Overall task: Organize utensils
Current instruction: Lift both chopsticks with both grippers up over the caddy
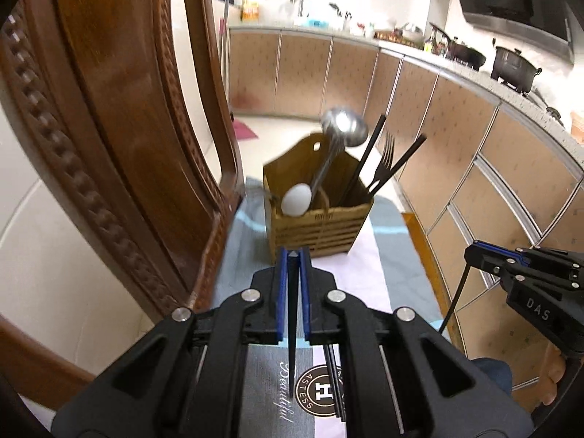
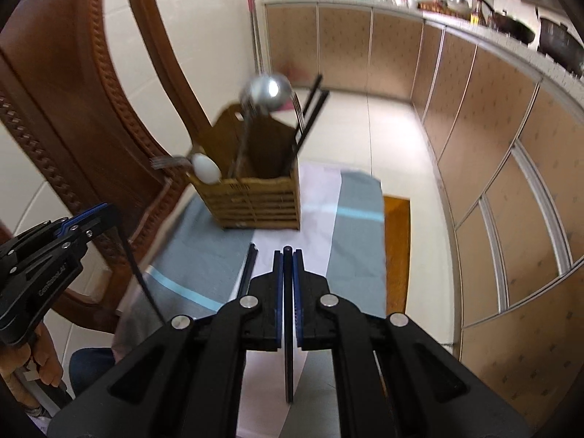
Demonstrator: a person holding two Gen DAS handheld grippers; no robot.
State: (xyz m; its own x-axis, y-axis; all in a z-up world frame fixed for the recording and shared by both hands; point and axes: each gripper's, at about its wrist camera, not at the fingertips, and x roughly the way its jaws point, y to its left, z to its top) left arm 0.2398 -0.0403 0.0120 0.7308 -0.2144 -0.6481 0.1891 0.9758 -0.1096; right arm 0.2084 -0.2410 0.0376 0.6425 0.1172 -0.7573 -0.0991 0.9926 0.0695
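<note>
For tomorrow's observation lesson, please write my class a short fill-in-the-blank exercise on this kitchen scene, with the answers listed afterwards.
1. Each gripper, left gripper and right gripper, has its jaws shut on a single black ____.
2. The white spoon sits in the wooden ____ with slatted sides.
3. The caddy stands on a striped ____.
4. Two more chopsticks lie on the cloth, in ____ of the caddy.

Answers: chopstick; caddy; cloth; front
</note>
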